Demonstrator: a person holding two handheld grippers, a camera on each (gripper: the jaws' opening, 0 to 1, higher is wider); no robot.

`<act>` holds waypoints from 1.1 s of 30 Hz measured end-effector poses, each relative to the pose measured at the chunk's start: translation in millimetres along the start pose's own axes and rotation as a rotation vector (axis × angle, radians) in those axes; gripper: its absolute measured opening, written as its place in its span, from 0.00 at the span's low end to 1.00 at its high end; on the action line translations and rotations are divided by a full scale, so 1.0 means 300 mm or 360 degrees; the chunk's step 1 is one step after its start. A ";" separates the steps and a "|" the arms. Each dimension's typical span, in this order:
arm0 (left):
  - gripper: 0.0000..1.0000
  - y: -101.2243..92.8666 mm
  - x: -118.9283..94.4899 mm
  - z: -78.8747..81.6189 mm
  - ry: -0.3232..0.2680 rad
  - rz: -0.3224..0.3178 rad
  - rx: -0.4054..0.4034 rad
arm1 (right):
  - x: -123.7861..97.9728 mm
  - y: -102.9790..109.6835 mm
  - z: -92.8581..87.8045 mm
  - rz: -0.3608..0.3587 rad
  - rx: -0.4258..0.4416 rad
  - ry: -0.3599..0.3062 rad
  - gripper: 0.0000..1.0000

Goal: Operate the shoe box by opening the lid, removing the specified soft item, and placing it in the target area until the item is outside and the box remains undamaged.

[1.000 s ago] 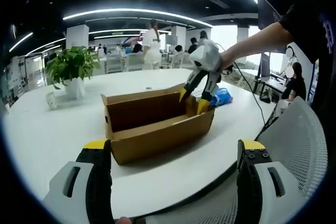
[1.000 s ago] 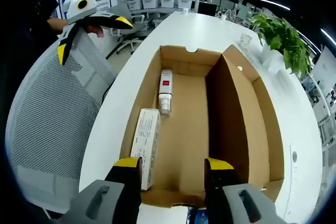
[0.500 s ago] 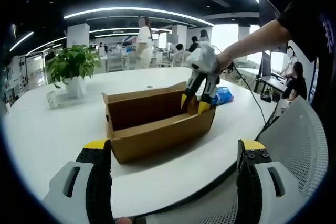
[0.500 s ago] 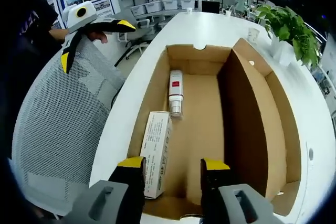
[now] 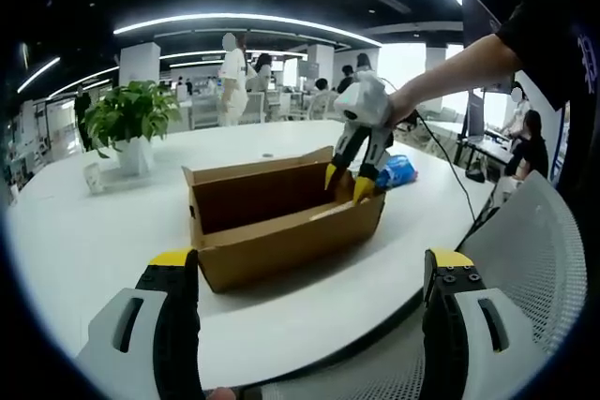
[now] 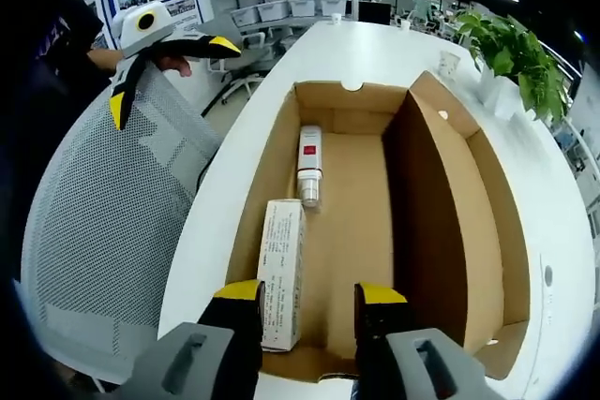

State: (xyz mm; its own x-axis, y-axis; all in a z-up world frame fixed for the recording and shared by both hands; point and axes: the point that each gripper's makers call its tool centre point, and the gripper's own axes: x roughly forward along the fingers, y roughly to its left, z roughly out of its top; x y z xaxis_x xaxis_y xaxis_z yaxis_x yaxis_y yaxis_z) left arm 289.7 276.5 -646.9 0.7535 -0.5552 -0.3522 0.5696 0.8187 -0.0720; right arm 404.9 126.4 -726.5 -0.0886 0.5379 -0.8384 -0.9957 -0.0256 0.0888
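Observation:
An open cardboard shoe box (image 5: 281, 231) lies on the white table, its lid (image 6: 441, 194) standing up along one long side. Inside lie a white carton (image 6: 281, 274) and a white tube with a red label (image 6: 308, 164). My right gripper (image 5: 347, 185) hangs over the box's right end, open, nothing between its fingers; in its own view the right gripper (image 6: 309, 292) is over the near end beside the carton. My left gripper (image 5: 309, 259) is held wide open, short of the table edge, and the left gripper (image 6: 171, 77) appears above the chair. A blue packet (image 5: 394, 172) lies outside the box.
A potted plant (image 5: 127, 114) and a small white cup (image 5: 91, 178) stand at the table's far left. A grey mesh chair (image 6: 103, 222) sits against the table edge near the box. Desks, shelves and people fill the office behind.
The right gripper's view has shifted slightly over the box and its jaws stand a little closer together. The left gripper has stayed put. A person in the background walked left.

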 end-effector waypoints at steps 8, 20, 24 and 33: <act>0.99 0.004 -0.002 0.000 -0.0001 0.0012 0.0003 | 0.050 0.032 0.000 0.0060 -0.0013 0.0036 0.34; 0.99 0.009 -0.003 0.000 -0.0005 0.0023 -0.0002 | 0.089 0.051 0.021 0.0043 -0.0042 0.0031 0.24; 0.99 0.009 -0.002 0.000 -0.0006 0.0021 0.0001 | 0.099 0.049 0.024 0.0006 -0.0053 0.0025 0.20; 0.99 0.005 -0.002 -0.001 -0.0006 0.0015 0.0005 | 0.111 0.043 0.028 -0.0089 -0.0079 0.0036 0.15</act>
State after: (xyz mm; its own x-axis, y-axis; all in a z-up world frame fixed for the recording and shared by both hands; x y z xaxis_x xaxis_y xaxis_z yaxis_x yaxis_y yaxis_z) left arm 289.9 278.0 -646.9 0.7601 -0.5479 -0.3494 0.5635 0.8235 -0.0656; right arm 389.4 151.1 -748.8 -0.0329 0.5202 -0.8534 -0.9992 -0.0381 0.0153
